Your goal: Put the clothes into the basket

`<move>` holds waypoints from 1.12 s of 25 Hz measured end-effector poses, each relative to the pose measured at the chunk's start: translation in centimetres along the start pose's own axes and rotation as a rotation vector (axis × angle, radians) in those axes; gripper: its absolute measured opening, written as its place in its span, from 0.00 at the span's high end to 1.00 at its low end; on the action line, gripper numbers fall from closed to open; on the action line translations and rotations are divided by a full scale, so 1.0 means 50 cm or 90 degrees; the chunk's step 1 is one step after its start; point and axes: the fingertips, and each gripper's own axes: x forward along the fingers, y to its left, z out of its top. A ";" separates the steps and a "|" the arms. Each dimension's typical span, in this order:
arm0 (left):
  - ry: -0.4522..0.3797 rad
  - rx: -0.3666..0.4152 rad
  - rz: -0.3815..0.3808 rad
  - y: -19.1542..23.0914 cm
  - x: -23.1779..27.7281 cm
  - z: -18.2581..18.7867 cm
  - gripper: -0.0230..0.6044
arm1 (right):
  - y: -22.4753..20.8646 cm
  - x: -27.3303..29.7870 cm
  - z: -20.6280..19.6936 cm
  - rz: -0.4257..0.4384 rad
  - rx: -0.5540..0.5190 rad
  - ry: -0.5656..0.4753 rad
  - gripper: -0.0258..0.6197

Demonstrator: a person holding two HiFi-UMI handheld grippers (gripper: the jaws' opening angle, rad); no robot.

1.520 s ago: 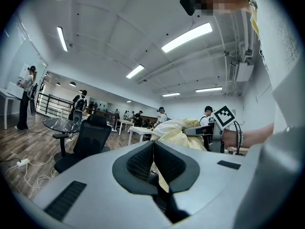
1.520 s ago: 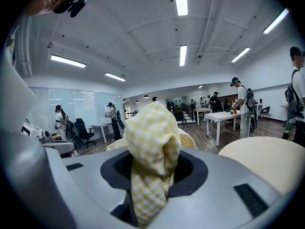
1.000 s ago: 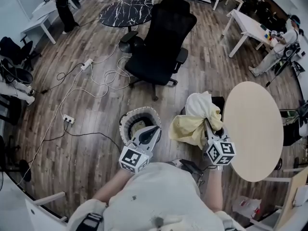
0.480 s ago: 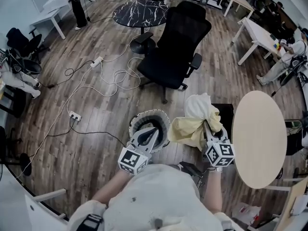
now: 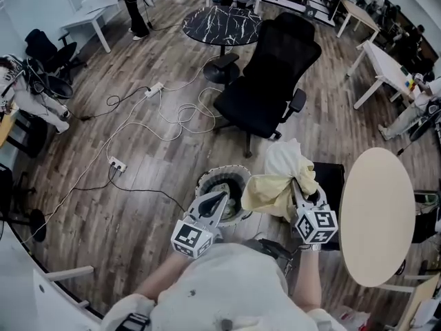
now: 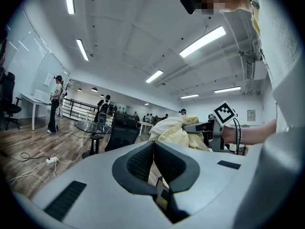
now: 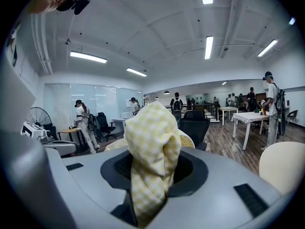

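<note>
A bundle of pale yellow checked and white clothes (image 5: 281, 179) hangs in my right gripper (image 5: 298, 186), whose jaws are shut on the yellow cloth (image 7: 151, 142). The round basket (image 5: 231, 170), with a white patterned rim, stands on the wooden floor just left of the bundle. It holds something pale inside. My left gripper (image 5: 218, 198) hovers over the basket's near rim, its jaws shut with nothing between them (image 6: 153, 144). The left gripper view shows the bundle (image 6: 172, 130) and the right gripper (image 6: 209, 128) to its right.
A black office chair (image 5: 272, 81) stands beyond the basket, a round black marble table (image 5: 222, 25) behind it. A round beige table (image 5: 379, 212) is at the right, with a black box (image 5: 332, 181) beside it. Cables and a power strip (image 5: 117, 164) lie on the floor at left. People stand far off.
The person has moved across the room with both grippers. In the head view the chair and basket slid right, and the basket now lies under the left gripper's tip, next to the bundle.
</note>
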 end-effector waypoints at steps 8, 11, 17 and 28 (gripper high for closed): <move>-0.009 -0.004 0.047 0.017 -0.026 0.004 0.93 | 0.037 0.038 -0.003 0.054 -0.014 0.019 0.72; -0.006 -0.009 0.065 0.019 -0.024 -0.003 0.93 | 0.041 0.060 -0.017 0.077 -0.013 0.035 0.72; 0.005 -0.018 0.093 0.022 -0.019 -0.020 0.93 | 0.055 0.105 -0.041 0.121 -0.022 0.064 0.72; 0.017 -0.021 0.123 0.024 0.046 -0.031 0.93 | 0.031 0.181 -0.073 0.172 -0.026 0.104 0.72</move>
